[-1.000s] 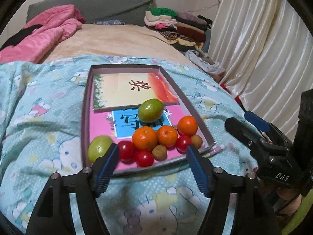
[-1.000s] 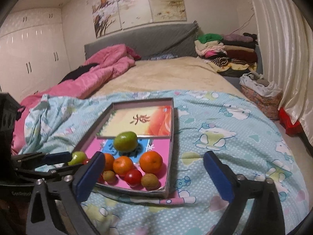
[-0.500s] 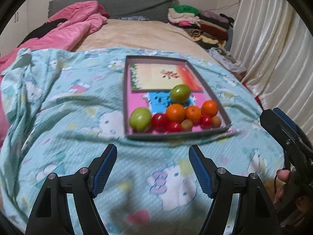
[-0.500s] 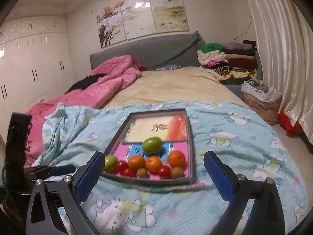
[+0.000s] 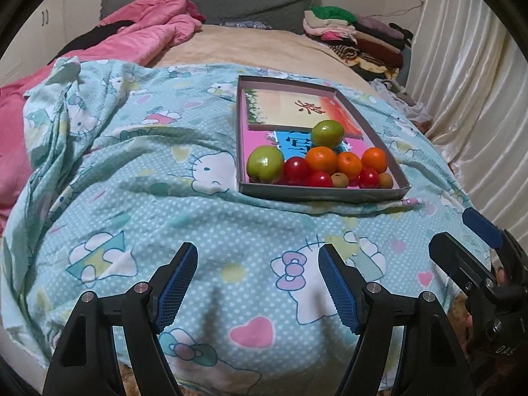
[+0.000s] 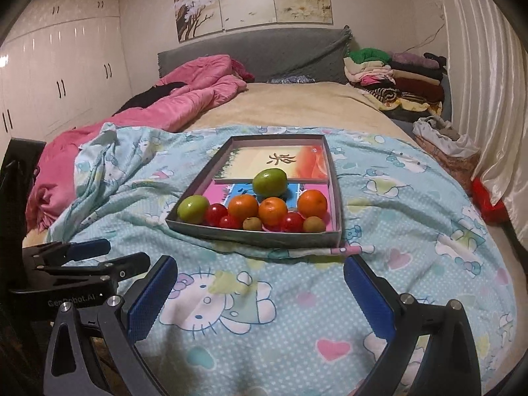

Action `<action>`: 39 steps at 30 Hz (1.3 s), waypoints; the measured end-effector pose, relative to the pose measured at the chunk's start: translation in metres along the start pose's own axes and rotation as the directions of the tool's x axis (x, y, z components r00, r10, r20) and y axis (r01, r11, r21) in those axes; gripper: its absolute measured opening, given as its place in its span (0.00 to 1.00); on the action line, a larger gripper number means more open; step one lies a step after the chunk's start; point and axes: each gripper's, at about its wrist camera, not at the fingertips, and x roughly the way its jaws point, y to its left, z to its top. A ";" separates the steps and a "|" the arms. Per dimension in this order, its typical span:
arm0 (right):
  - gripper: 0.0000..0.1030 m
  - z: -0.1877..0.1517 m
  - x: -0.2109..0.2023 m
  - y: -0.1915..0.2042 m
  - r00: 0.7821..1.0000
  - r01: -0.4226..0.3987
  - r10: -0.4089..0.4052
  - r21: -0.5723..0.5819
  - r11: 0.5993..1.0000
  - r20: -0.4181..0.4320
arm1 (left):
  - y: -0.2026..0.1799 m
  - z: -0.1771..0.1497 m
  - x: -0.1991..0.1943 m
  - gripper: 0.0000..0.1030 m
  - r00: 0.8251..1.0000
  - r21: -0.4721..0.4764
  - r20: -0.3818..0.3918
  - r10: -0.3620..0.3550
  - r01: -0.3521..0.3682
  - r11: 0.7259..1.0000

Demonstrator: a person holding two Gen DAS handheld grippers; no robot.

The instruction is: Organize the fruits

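A shallow grey tray (image 5: 321,194) (image 6: 254,234) lies on a blue cartoon-print quilt. At its near end lie two green fruits (image 5: 265,163) (image 6: 270,182), three oranges (image 5: 321,159) (image 6: 272,211), red tomatoes (image 5: 296,169) (image 6: 216,214) and small brown fruits (image 5: 340,180) (image 6: 313,224). My left gripper (image 5: 257,283) is open and empty, well short of the tray. My right gripper (image 6: 260,297) is open and empty, also short of the tray. Each gripper shows at the edge of the other's view.
A pink duvet (image 6: 184,95) lies at the back left, a stack of folded clothes (image 6: 392,76) at the back right. White curtains (image 5: 478,76) hang on the right. A grey headboard (image 6: 254,52) and white wardrobes (image 6: 56,76) stand behind.
Both grippers have pulled back from the tray, which looks smaller and farther now. Both stayed open and empty. The fruits have not moved.
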 end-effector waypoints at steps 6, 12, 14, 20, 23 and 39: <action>0.99 -0.003 0.007 -0.004 1.000 0.018 -0.018 0.008 1.000 -0.021 | -0.002 0.000 0.003 0.75 1.000 0.009 -0.009 -0.021 0.021 1.000; 0.99 -0.003 0.007 -0.009 1.000 0.024 -0.024 0.029 0.999 -0.014 | -0.003 0.001 0.005 0.75 1.000 0.010 -0.010 -0.023 0.023 1.000; 0.99 -0.003 0.006 -0.009 1.000 0.029 -0.029 0.031 0.999 -0.005 | -0.003 0.001 0.004 0.75 1.000 0.014 -0.007 -0.027 0.027 1.000; 0.99 -0.001 0.004 -0.008 0.999 0.033 -0.034 0.019 0.999 0.022 | -0.006 0.001 0.002 0.75 1.000 0.028 0.002 -0.025 0.025 0.999; 0.99 -0.001 0.004 -0.008 0.999 0.035 -0.036 0.018 0.999 0.022 | -0.007 0.002 0.001 0.75 1.000 0.034 0.011 -0.018 0.018 0.999; 0.99 -0.001 0.005 -0.008 0.999 0.040 -0.040 0.026 0.999 0.017 | -0.007 0.002 0.001 0.75 1.000 0.038 0.016 -0.015 0.014 0.999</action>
